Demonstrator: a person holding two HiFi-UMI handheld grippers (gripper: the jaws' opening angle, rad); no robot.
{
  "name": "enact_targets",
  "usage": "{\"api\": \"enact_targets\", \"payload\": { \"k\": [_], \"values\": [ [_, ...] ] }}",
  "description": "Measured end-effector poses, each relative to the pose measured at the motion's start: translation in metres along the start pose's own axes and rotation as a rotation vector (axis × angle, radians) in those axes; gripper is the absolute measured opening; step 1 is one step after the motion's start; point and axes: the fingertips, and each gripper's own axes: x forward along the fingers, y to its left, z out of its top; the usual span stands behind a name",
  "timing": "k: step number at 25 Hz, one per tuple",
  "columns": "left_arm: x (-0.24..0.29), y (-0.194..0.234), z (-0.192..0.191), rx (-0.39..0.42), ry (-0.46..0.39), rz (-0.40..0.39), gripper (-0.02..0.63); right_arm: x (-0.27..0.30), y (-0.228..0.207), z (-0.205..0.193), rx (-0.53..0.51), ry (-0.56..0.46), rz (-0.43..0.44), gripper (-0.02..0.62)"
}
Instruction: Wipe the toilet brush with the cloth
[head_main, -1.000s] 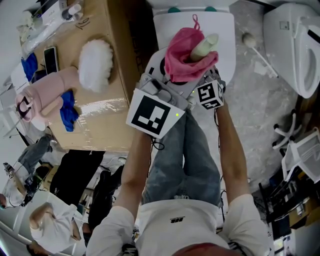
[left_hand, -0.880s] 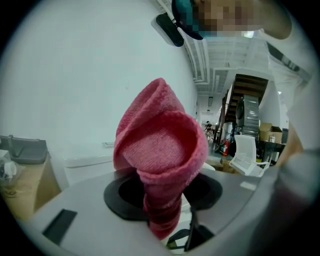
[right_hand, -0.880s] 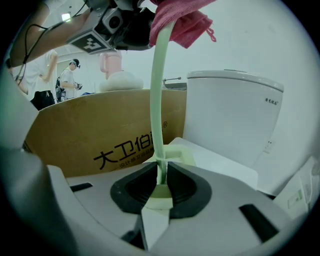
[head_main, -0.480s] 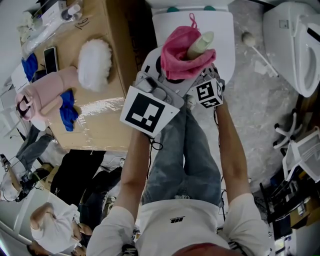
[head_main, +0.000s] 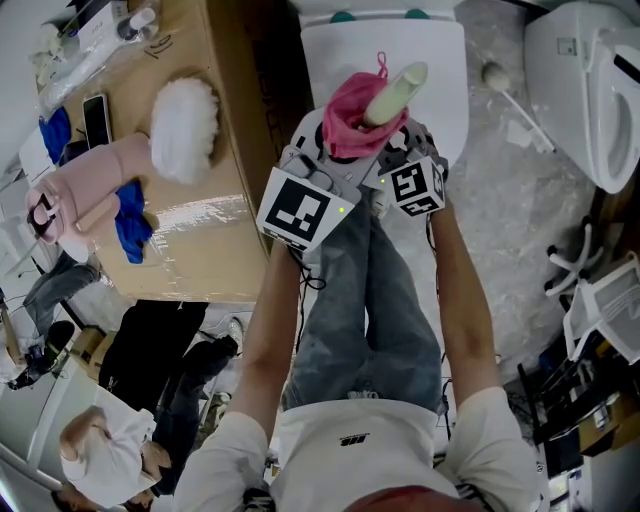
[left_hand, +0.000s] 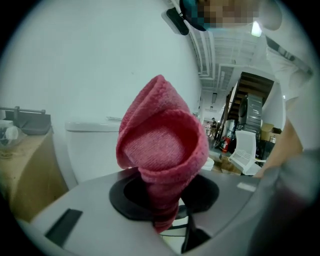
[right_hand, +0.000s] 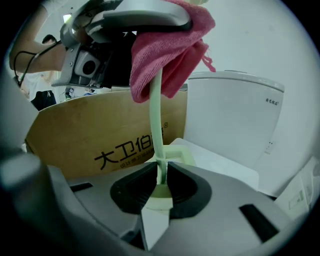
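Observation:
A pink cloth (head_main: 350, 122) is wrapped round the pale green toilet brush (head_main: 396, 88), whose rounded end sticks out above it, over the white toilet lid (head_main: 440, 60). In the left gripper view the cloth (left_hand: 162, 145) rises as a folded cone from my left gripper (left_hand: 167, 207), which is shut on its lower end. My right gripper (right_hand: 161, 182) is shut on the brush's thin shaft (right_hand: 157, 130). That shaft runs up into the cloth (right_hand: 170, 50), with the left gripper's body just above. The brush's own head is hidden.
A brown cardboard box (head_main: 215, 240) stands at the left with a white fluffy duster (head_main: 183, 128), a pink plush (head_main: 85, 190) and a phone (head_main: 95, 118). A second toilet (head_main: 590, 90) and a white brush (head_main: 510, 92) on the floor lie to the right. People stand at the lower left.
My left gripper has drawn the cloth down along the brush, so more of the pale green end shows above it. The right gripper and the brush have stayed still.

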Motion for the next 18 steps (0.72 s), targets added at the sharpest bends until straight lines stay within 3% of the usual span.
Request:
{"api": "enact_targets", "payload": {
  "k": [18],
  "values": [
    [0.023,0.014,-0.115,-0.004,0.189,0.02,0.136,0.001,0.001,0.0,-0.001,-0.019,-0.006,0.058]
  ]
}}
